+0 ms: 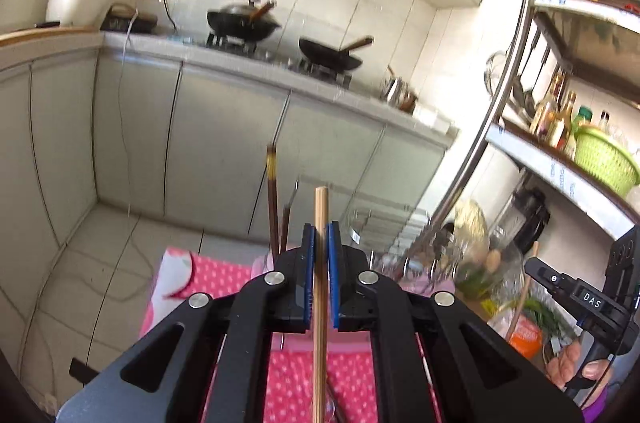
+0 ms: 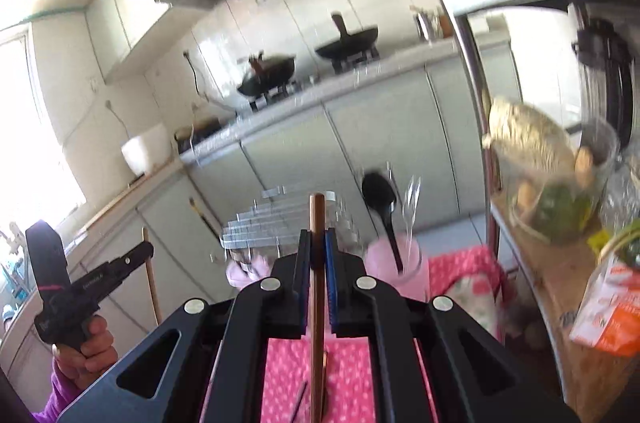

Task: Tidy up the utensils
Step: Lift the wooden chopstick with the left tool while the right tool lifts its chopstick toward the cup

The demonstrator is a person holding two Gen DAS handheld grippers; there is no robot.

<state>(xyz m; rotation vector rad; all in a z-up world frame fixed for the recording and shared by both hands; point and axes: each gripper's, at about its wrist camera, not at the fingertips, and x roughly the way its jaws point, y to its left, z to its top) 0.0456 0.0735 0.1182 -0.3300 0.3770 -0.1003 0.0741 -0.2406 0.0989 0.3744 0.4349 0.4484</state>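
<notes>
Pressed between the blue pads of the left hand-held gripper is one pale wooden chopstick, straight and plain, its blunt end standing above the narrow jaws. Likewise, the right hand-held gripper pinches one reddish-brown chopstick, smooth and square-tipped, running up through its nearly closed jaws. Beneath both lies a pink dotted cloth over the surface. Just beyond, a pink cup holds one black spoon and one clear plastic fork; two dark chopsticks stand upright in the left view. A chrome shelf post crowds the right side. Farther off, open floor leads to grey cabinets, where two black woks sit on the stove.
</notes>
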